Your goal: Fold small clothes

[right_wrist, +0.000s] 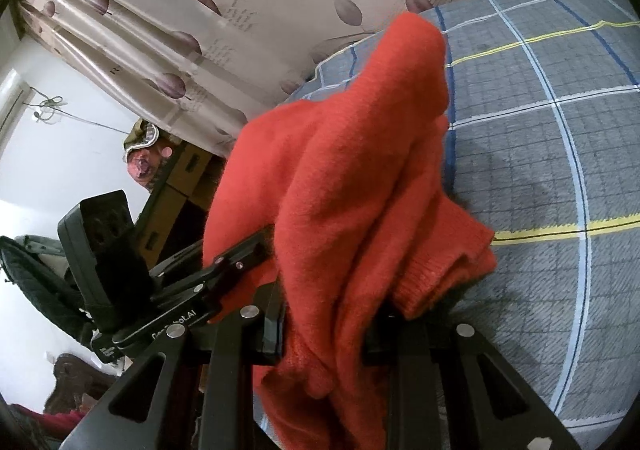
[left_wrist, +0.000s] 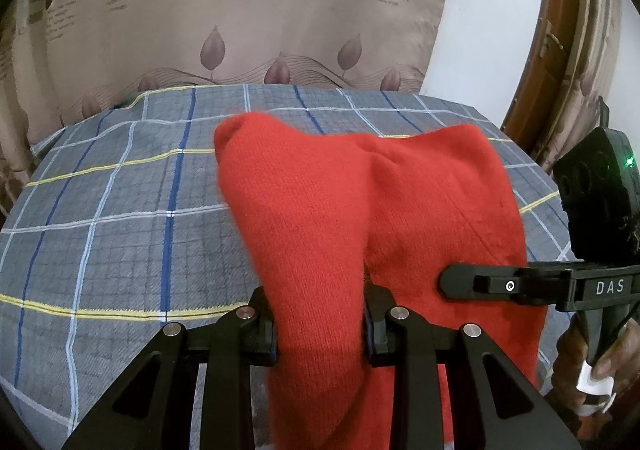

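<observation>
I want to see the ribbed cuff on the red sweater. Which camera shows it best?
The right wrist view: the red sweater's ribbed cuff lies beside the right gripper, sharp against the plaid sheet. The left wrist view shows only smooth red knit clamped in the left gripper; no cuff is visible.

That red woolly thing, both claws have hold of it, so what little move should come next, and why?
Probably lower it onto the checked bedsheet and spread it. Left gripper and right gripper both pinch the red knit garment, which hangs bunched, not flat enough to fold.
</observation>
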A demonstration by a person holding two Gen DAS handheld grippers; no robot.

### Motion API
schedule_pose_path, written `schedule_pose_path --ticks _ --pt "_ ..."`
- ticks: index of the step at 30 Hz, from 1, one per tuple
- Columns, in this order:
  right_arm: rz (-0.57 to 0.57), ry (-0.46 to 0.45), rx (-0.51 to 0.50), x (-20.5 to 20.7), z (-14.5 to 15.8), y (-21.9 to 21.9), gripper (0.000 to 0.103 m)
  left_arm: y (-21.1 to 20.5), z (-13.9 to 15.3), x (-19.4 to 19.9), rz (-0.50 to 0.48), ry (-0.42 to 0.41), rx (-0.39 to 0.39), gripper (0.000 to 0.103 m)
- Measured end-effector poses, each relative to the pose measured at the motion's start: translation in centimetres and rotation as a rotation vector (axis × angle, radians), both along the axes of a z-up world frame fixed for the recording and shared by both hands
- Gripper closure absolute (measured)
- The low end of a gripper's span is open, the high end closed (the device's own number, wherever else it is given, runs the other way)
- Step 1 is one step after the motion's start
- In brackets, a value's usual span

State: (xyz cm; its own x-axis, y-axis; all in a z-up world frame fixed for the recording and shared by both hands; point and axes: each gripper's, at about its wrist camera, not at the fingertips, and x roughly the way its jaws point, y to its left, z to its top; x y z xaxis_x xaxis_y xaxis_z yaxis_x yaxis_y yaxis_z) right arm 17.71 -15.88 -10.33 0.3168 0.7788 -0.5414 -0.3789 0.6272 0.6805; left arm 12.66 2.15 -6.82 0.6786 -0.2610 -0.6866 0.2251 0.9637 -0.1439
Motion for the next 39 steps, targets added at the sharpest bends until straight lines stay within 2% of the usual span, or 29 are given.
schedule_pose_path --ticks 10,16,19,21,24,28,31,33,36,39 --pt "-0.002 0.001 -0.026 0.7 -1.3 -0.5 0.079 0.3 -1.4 0.9 -0.003 -0.003 -0.009 0.07" --pt "0.006 -0.01 -0.064 1.0 -2.1 -0.5 0.077 0.8 -2.5 0.9 0.018 -0.014 -0.008 0.059" --pt "0.004 -0.025 -0.107 0.9 -2.4 -0.4 0.07 1.0 -3.0 0.6 0.037 -0.05 0.01 0.049" --pt "-0.007 -0.037 -0.142 0.8 -2.7 -0.5 0.056 1.0 -3.2 0.4 0.067 -0.076 0.042 0.039" --pt "-0.021 -0.055 -0.163 0.3 -2.5 -0.8 0.054 0.9 -2.8 -0.2 0.096 -0.123 0.077 0.036" --pt "-0.081 -0.197 -0.279 -2.0 0.1 -0.3 0.052 0.9 -1.4 -1.3 0.184 -0.218 0.156 0.027" --pt "-0.133 -0.322 -0.305 -4.2 2.7 -0.3 0.035 0.9 0.0 -2.4 0.234 -0.297 0.183 0.016" --pt "-0.166 -0.406 -0.313 -5.7 4.3 -0.4 0.023 1.1 0.9 -3.0 0.255 -0.34 0.181 0.009" --pt "-0.202 -0.492 -0.316 -7.5 6.2 -0.6 0.017 1.3 2.5 -3.8 0.276 -0.379 0.16 0.002" --pt "-0.222 -0.518 -0.313 -8.5 7.0 -0.8 0.014 1.7 4.0 -4.7 0.28 -0.428 0.115 0.0"
